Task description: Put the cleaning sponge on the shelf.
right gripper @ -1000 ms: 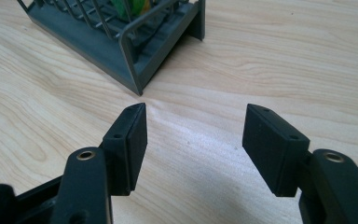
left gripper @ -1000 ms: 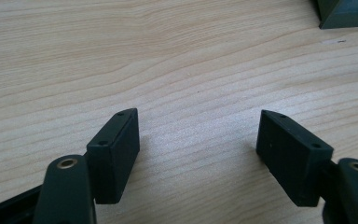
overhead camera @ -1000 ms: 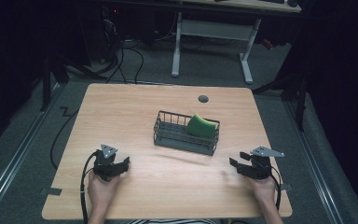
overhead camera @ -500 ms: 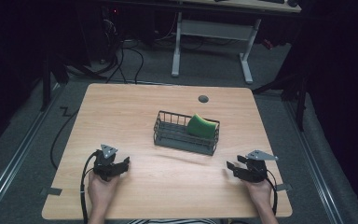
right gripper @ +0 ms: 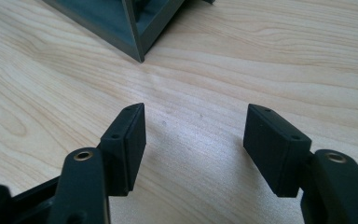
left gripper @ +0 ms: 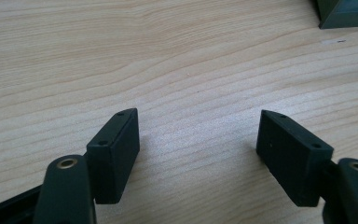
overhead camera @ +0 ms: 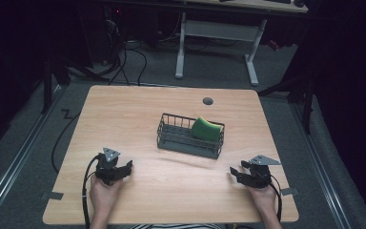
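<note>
A dark wire basket point(overhead camera: 187, 144) stands in the middle of the wooden table point(overhead camera: 138, 109), with a green sponge point(overhead camera: 206, 130) leaning in its right end. My left gripper point(overhead camera: 127, 167) rests at the near left, open, with bare wood between its jaws point(left gripper: 198, 126). My right gripper point(overhead camera: 233, 172) rests at the near right, pointing toward the basket. It is open, its jaws have just been opening a little, and nothing lies between them point(right gripper: 196, 116). A basket corner point(right gripper: 121, 23) shows ahead of the right gripper, and another corner point(left gripper: 349, 14) shows in the left gripper view.
A small round grey grommet point(overhead camera: 208, 101) sits near the table's far edge. Behind the table are a white desk frame point(overhead camera: 219, 33) and cables on a dark floor. A person's hands point(overhead camera: 104, 195) hold both grippers at the near edge.
The right gripper has shifted slightly toward the near edge and a little left. The left gripper, basket and sponge have stayed put.
</note>
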